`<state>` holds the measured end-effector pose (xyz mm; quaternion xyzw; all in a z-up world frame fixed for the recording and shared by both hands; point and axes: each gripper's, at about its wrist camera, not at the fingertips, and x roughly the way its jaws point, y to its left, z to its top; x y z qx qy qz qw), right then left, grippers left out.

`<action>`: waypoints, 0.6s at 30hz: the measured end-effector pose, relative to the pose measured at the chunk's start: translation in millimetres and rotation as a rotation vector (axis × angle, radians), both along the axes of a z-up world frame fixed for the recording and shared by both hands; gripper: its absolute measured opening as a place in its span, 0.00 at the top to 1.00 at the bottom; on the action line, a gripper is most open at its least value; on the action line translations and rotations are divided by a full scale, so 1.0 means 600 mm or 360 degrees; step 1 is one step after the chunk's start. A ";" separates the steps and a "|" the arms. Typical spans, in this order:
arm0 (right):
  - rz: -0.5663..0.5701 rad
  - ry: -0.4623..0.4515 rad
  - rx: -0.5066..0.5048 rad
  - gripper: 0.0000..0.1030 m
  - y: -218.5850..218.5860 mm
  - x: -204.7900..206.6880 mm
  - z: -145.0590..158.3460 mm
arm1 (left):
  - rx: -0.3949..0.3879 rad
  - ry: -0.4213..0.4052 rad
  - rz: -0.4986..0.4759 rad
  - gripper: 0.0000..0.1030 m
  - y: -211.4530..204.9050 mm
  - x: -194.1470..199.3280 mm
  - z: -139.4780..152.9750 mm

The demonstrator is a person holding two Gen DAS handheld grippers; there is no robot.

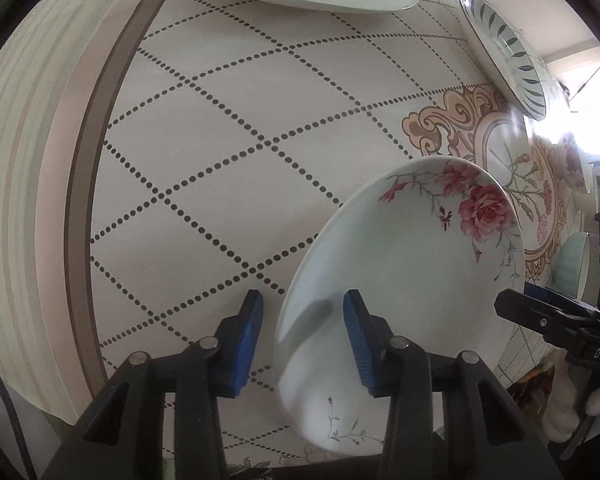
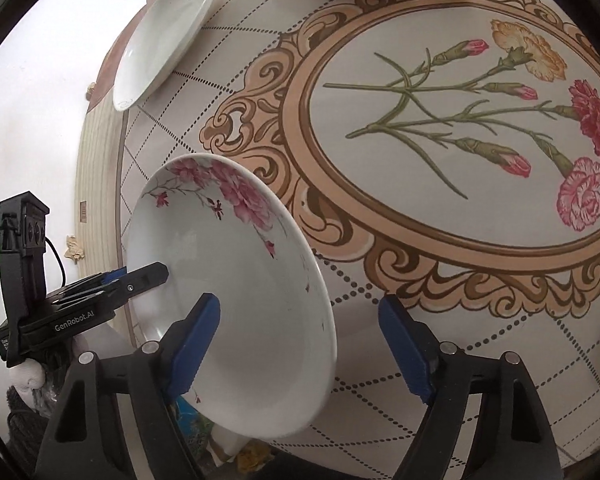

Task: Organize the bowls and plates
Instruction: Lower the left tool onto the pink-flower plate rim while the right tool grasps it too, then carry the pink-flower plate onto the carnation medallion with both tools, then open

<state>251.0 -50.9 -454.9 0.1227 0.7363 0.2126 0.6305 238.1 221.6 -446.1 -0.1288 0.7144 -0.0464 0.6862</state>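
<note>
Between both tongs, rose plate (image 1: 404, 280)

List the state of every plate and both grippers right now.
left gripper: open
right gripper: open
rose plate: tilted, rim inside both grippers, not clamped
white plate: lying flat, empty
striped plate: lying flat, empty

We see soft, even daylight in both views; a white glare burns out the right edge of the left wrist view; the rose plate (image 1: 412, 280) carries a faint grey shadow; fisheye bending curves the tablecloth (image 2: 420, 240) lines; dark vignette rings every corner.
</note>
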 end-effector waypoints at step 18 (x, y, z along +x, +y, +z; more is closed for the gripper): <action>-0.0120 0.0080 -0.0042 0.84 -0.019 -0.011 -0.017 | -0.0007 -0.0013 -0.0035 0.80 0.003 -0.004 -0.001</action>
